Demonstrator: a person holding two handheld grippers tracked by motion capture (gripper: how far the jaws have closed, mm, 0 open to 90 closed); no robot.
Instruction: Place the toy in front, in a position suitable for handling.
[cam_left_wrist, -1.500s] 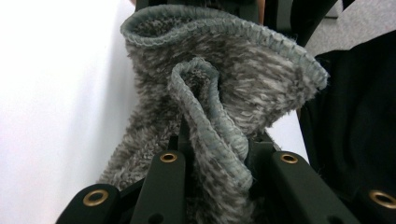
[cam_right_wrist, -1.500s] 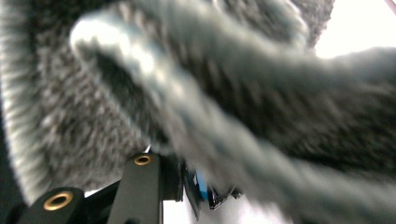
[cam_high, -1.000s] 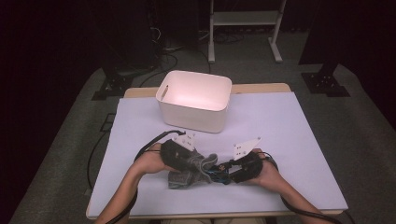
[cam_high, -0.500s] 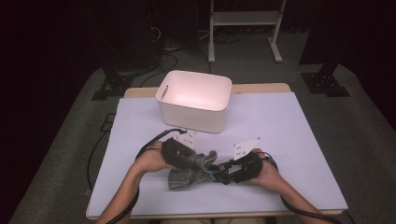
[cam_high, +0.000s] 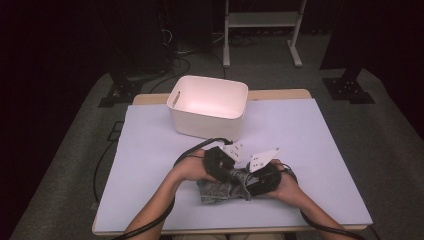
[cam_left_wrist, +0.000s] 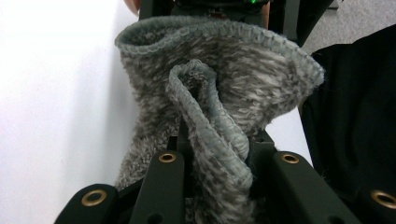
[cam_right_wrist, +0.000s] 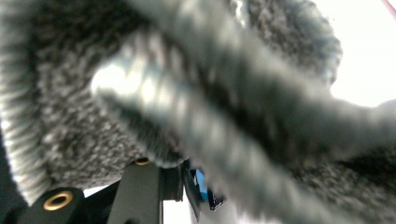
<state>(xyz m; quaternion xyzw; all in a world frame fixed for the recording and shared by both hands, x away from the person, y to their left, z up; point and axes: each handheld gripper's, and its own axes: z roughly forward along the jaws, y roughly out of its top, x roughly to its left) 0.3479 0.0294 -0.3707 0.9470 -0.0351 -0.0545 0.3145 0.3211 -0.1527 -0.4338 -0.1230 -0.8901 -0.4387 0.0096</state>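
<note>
Left gripper view is showing the left gripper (cam_left_wrist: 215, 154) pinching a stitched hem fold of a grey knitted cloth (cam_left_wrist: 219, 88), its jaws closed tight on the fabric. Right gripper view is showing the right gripper (cam_right_wrist: 163, 186) pressed deep into the same cloth, with knit bunching around its jaws; it is seemingly gripping it, though blur is hiding the contact. From the high view, both grippers are meeting over the crumpled cloth (cam_high: 220, 191) near the front edge of the tabletop (cam_high: 150, 150), at its middle. A white plastic bin (cam_high: 207, 107) is standing open toward the rear edge. The cloth is looking soft, light and floppy, so hemmed edges and corners are probably offering the firmest hold.
</note>
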